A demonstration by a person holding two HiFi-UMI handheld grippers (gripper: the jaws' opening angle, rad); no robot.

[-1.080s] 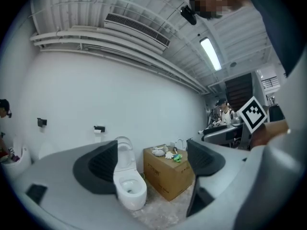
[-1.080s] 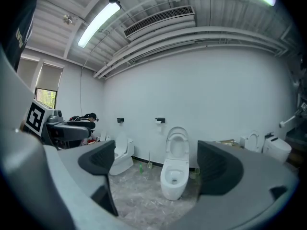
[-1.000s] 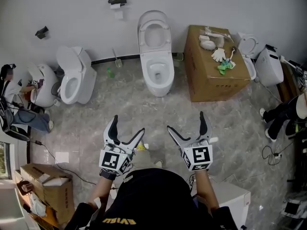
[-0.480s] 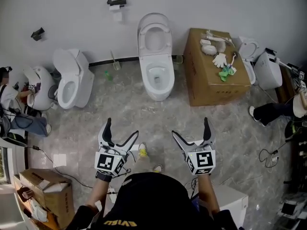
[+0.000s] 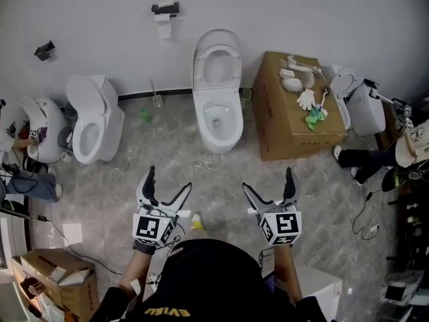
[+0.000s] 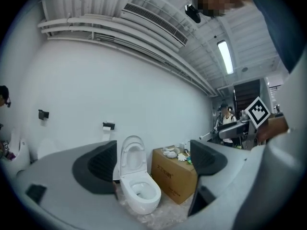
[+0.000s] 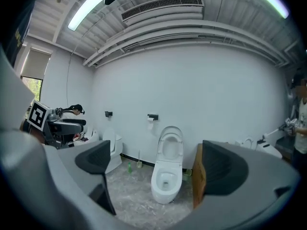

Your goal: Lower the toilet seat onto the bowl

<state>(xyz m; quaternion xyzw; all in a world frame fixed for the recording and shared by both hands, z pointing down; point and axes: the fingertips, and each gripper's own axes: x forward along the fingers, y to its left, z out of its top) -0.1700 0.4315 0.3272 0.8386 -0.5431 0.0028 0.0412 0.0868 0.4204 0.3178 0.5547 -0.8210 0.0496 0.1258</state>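
The left tongs (image 5: 167, 180) and the right tongs (image 5: 268, 180) are held side by side above the marbled floor (image 5: 214, 176), level with each other and pointed toward the wall (image 5: 268, 12). Both are open. In each gripper view the two jaws are seen spread wide, with nothing gripped between them. Neither pair is in contact with any object.

The toilet (image 5: 221, 146) is located ahead of the tongs, well apart from them, with its back against the white wall. The toilet seat (image 5: 216, 64) is raised. It is stood upright, leaned back toward the wall, and is not resting on the bowl (image 5: 204, 123). The bowl opening is exposed. In the left gripper view the toilet is framed in the gap between the jaws, nearer the left jaw. In the right gripper view it is framed near the middle of the gap.

A cardboard box (image 5: 278, 113) is placed just beside the toilet, on its right in the head view. A white glove (image 5: 306, 98) and a green item (image 5: 313, 117) are laid on its top. A paper holder (image 5: 165, 9) is fixed to the wall, up and to the left of the seat. A toilet brush (image 5: 156, 96) and a small green bottle (image 5: 143, 115) are set on the floor between the toilet and a second toilet (image 5: 90, 123) at the left.
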